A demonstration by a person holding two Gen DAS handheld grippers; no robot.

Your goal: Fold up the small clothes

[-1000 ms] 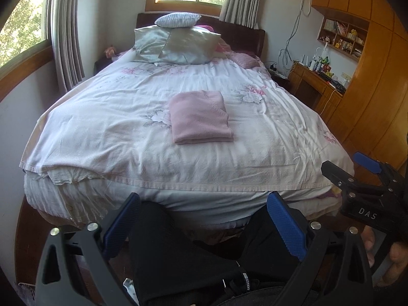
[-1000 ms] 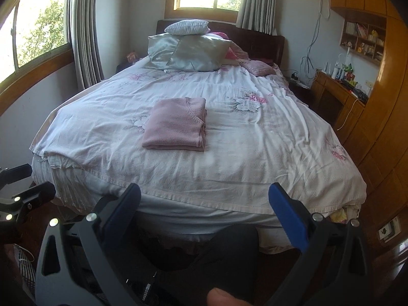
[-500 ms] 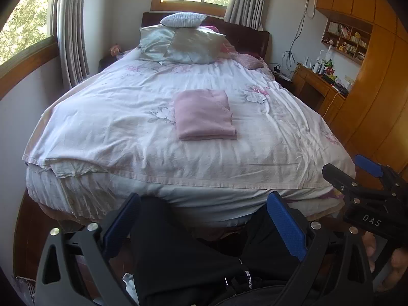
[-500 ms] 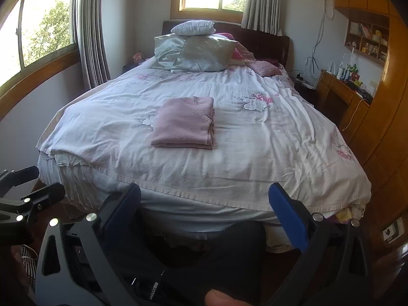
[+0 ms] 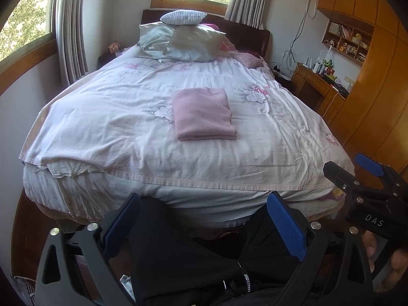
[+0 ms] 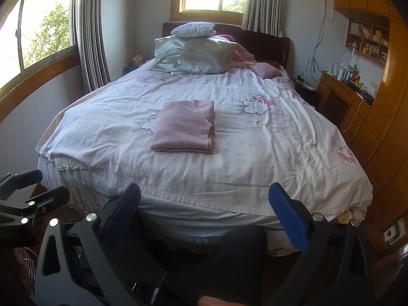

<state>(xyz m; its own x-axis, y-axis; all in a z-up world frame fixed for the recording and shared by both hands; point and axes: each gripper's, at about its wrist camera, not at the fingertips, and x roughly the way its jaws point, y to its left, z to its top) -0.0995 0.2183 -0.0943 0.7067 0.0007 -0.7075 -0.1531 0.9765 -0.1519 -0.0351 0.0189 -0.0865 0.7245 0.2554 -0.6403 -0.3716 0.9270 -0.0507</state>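
— On the middle of the bed (image 5: 107, 127), what lies there?

— A pink garment (image 5: 202, 113), folded into a neat rectangle with its layered edges toward the foot of the bed. It rests flat on the white floral duvet (image 6: 267, 137), apart from everything else.

— And around it?

— Toward the headboard, silvery pillows (image 6: 196, 54) are stacked with a small striped cushion (image 6: 192, 29) on top. A wooden desk (image 5: 318, 86) with small clutter stands to the right of the bed, under a wall shelf (image 5: 346, 40). Curtains (image 6: 91, 30) hang by the windows.

— Where are the tools?

— Both are off the bed, beyond its foot, well apart from the garment. The left hand-held gripper (image 5: 204, 227) has its blue-padded fingers (image 5: 285, 227) spread wide with nothing between them; dark trousers (image 5: 178, 255) show below. The right hand-held gripper (image 6: 205, 218) is likewise spread wide and empty.

— Do they see each other?

— Yes. In the left wrist view the right one shows at the right edge, with a hand (image 5: 382, 260) under it. In the right wrist view the left one appears at the left edge.
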